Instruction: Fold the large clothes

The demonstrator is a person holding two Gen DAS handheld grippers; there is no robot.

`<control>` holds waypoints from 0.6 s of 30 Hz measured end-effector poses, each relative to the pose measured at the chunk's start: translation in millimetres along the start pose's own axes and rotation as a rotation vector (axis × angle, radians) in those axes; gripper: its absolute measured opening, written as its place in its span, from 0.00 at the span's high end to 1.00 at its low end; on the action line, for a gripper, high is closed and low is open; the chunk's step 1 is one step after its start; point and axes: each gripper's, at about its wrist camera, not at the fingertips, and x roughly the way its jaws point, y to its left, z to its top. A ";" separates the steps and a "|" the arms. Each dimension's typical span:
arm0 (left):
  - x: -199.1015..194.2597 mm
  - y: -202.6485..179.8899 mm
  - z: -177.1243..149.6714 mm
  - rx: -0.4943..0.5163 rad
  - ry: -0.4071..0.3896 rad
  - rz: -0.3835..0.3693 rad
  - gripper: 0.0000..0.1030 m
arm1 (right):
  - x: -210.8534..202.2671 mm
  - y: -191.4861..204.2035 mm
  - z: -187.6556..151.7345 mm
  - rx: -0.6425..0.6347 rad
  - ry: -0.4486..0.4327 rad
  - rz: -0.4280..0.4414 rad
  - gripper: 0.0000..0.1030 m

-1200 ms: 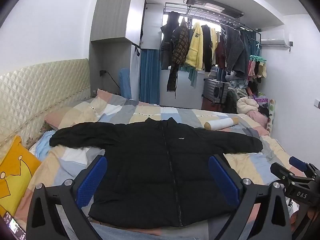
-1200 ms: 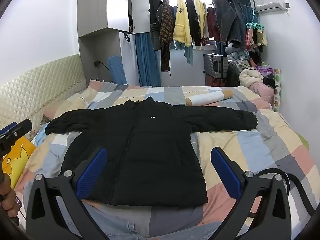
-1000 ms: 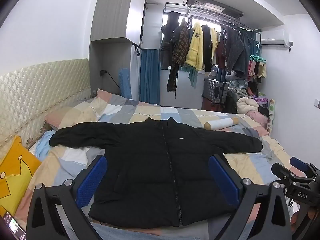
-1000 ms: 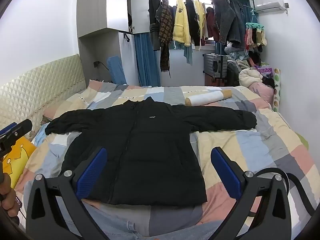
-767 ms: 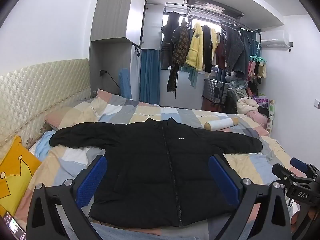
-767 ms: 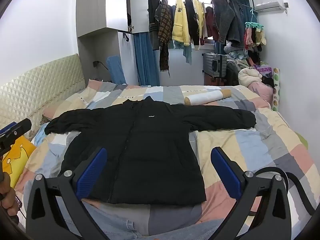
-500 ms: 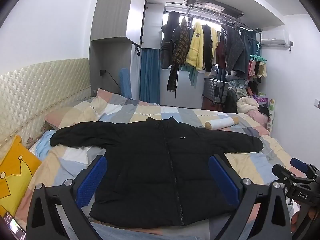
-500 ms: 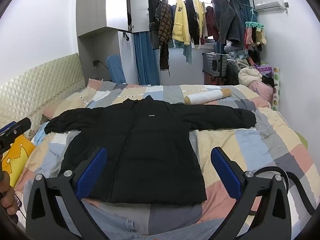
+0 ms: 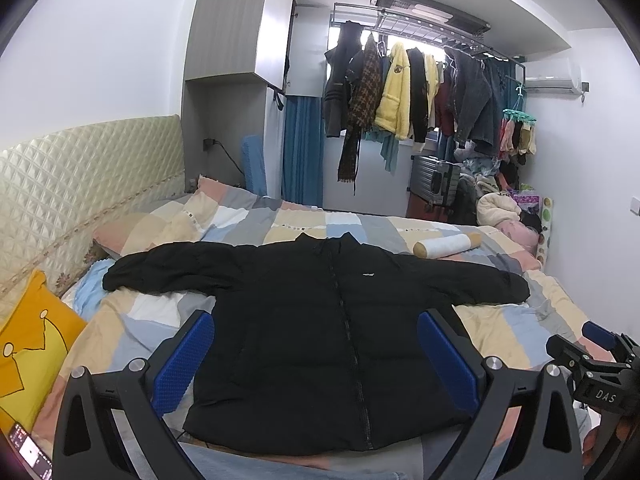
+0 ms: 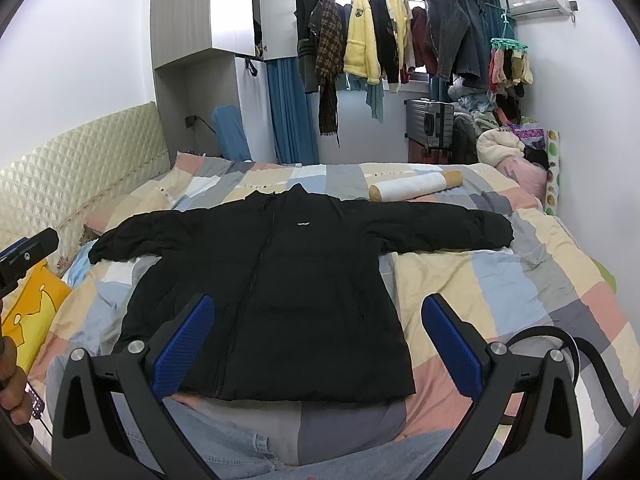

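Note:
A large black puffer jacket lies flat, front up and zipped, on the patchwork bed, both sleeves spread out to the sides; it also shows in the right wrist view. My left gripper is open and empty, held above the jacket's hem. My right gripper is open and empty, held above the hem's right part. The right gripper's body shows at the right edge of the left wrist view. The left gripper's body shows at the left edge of the right wrist view.
The patchwork bed cover spreads around the jacket. A white roll lies behind the right sleeve. A yellow pillow sits at the left by the quilted headboard. Clothes hang on a rack beyond the bed.
Both views have shifted very slightly; the jacket lies as before and both grippers stay open.

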 end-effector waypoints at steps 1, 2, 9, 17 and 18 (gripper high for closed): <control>-0.7 0.3 0.4 -0.002 -0.001 0.000 0.01 | 0.4 1.0 -0.4 0.000 0.001 -0.002 0.00; -2.2 0.8 1.1 -0.004 -0.002 -0.001 0.01 | -0.4 0.7 -0.8 0.000 0.000 -0.004 0.00; -4.9 4.5 1.6 -0.010 -0.008 -0.001 0.01 | -3.4 -2.4 -3.1 0.012 -0.001 0.006 0.00; -4.9 3.9 2.0 -0.005 -0.005 -0.012 0.00 | -4.4 -4.7 -3.8 0.023 0.005 0.003 0.00; -5.2 4.0 2.1 -0.006 -0.006 -0.013 0.01 | -3.9 -4.9 -3.3 0.023 0.004 0.004 0.00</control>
